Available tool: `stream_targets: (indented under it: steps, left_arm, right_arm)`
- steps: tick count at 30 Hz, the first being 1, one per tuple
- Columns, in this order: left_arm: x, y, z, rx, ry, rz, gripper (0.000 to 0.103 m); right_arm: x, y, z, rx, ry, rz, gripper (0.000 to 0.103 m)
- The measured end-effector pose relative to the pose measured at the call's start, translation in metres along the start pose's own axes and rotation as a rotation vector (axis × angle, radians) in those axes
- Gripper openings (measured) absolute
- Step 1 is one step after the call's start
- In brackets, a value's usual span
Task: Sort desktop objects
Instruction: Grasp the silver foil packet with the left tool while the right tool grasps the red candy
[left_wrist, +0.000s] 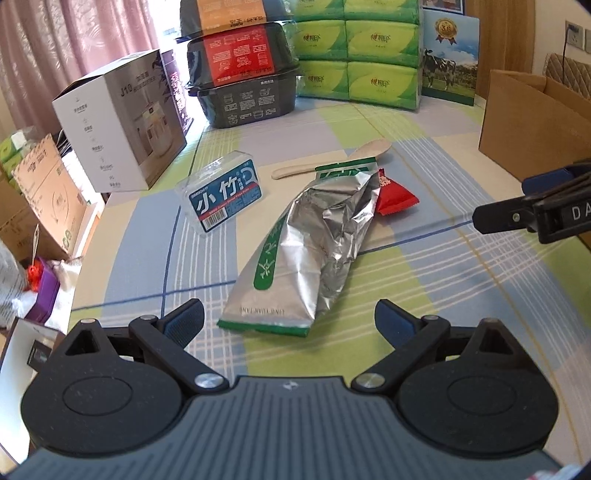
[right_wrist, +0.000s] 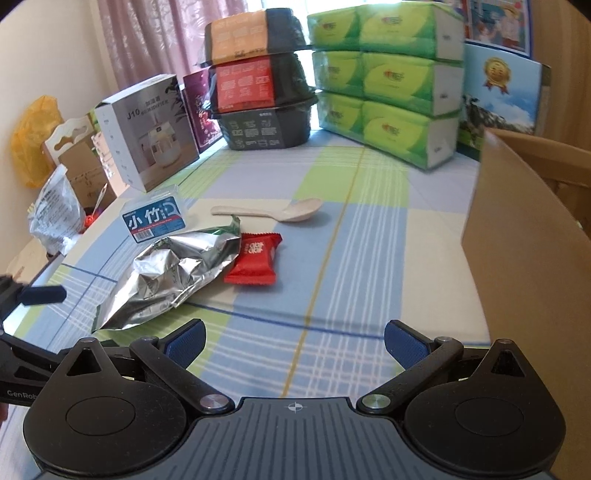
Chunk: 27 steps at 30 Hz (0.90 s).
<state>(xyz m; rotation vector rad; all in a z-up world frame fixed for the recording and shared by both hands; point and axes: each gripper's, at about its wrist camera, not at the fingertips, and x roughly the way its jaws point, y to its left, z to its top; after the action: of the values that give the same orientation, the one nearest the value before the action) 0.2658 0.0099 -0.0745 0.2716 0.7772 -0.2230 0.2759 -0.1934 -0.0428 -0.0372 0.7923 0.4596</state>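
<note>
Grippers, left gripper (left_wrist: 290, 319) and right gripper (right_wrist: 294, 339), gape wide, empty. Just beyond the left lies the foil pouch (left_wrist: 314, 236); red packet (right_wrist: 255, 258) partly tucked beside it, spoon (right_wrist: 273, 213) behind. Crinkled foil may slip, dragging the packet.

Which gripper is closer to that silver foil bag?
Left. The left gripper hangs right before the foil bag, jaws open. The right gripper sits off to its right, farther away.

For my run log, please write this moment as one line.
left gripper: open, empty | right gripper: open, empty | foil pouch, red sachet, spoon: on table
</note>
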Motion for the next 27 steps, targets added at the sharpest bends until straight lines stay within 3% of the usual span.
stream_targets:
  steps: [5, 9, 12, 18, 27]
  left_arm:
    - [0.017, -0.004, 0.010, 0.087, -0.006, -0.042, 0.092]
    - [0.034, -0.013, 0.018, 0.187, -0.008, -0.036, 0.090]
    - [0.049, -0.015, 0.020, 0.203, 0.006, -0.056, 0.088]
    - [0.065, -0.014, 0.023, 0.152, -0.001, -0.055, 0.083]
    - [0.069, -0.002, 0.033, 0.002, -0.023, -0.061, 0.064]
  right_arm:
    - [0.017, 0.006, 0.005, -0.053, -0.003, 0.002, 0.100]
    - [0.032, 0.006, 0.004, -0.088, 0.016, -0.004, 0.089]
    - [0.039, 0.002, 0.005, -0.086, 0.026, -0.004, 0.086]
    - [0.047, -0.002, 0.009, -0.077, 0.012, 0.014, 0.085]
    - [0.063, 0.010, 0.013, -0.104, -0.020, 0.040, 0.082]
